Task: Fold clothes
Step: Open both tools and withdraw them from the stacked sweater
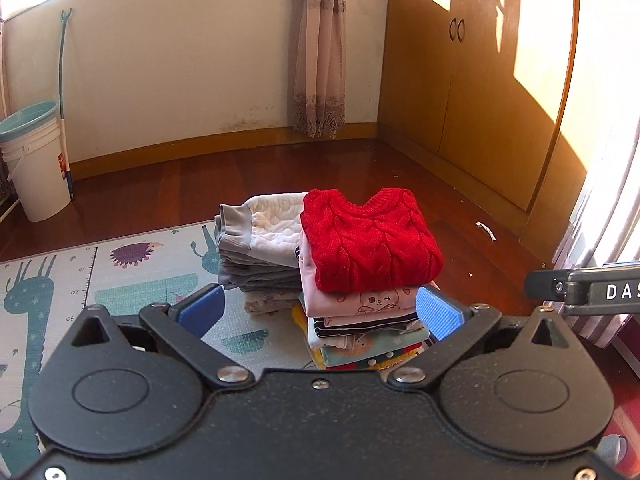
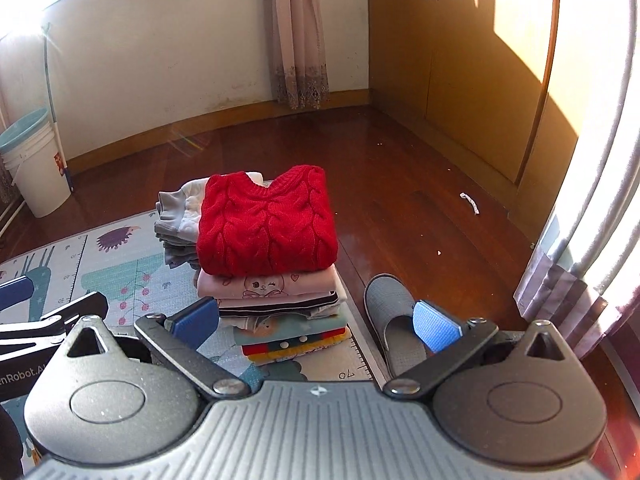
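Note:
A folded red cable-knit sweater (image 1: pixel 370 240) (image 2: pixel 266 222) tops a tall stack of folded children's clothes (image 1: pixel 360 320) (image 2: pixel 280 312) on the play mat. A second, lower pile of grey and white folded clothes (image 1: pixel 260 248) (image 2: pixel 178 220) stands just left of and behind it. My left gripper (image 1: pixel 320 312) is open, its blue pads either side of the stack's lower half, held back from it. My right gripper (image 2: pixel 316 322) is open too, in front of the stack, holding nothing. Part of the right gripper (image 1: pixel 580 292) shows at the left wrist view's right edge.
A patterned play mat (image 1: pixel 80 280) (image 2: pixel 100 264) covers the near floor, with dark wooden floor (image 1: pixel 400 168) beyond. A grey slipper (image 2: pixel 394 320) lies right of the stack. A white bucket (image 1: pixel 32 160) stands at the far left wall. Wooden cabinets (image 1: pixel 480 100) line the right side; curtains (image 1: pixel 320 48) hang behind.

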Demonstrator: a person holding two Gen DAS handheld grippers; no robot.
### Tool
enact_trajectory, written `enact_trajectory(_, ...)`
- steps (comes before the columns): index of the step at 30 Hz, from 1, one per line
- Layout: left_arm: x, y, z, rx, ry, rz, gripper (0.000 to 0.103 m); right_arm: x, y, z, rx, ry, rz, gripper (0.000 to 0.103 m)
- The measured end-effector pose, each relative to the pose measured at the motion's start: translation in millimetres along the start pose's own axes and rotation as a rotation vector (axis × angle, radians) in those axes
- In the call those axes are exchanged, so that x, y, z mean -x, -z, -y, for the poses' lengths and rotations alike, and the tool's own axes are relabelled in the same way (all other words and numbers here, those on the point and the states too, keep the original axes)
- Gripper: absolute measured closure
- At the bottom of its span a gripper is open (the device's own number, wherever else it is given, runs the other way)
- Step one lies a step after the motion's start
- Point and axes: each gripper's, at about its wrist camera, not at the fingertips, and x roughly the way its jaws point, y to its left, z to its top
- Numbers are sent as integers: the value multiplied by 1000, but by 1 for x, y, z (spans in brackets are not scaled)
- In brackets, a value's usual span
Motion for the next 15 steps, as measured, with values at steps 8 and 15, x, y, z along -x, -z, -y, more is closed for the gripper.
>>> enact_trajectory(8, -6, 2, 4, -15, 2, -14, 1, -2, 1, -3, 11, 0, -3, 0)
enact_trajectory(15, -8, 2, 4, -8, 15, -19, 1, -3, 1, -3, 11, 3, -6, 0)
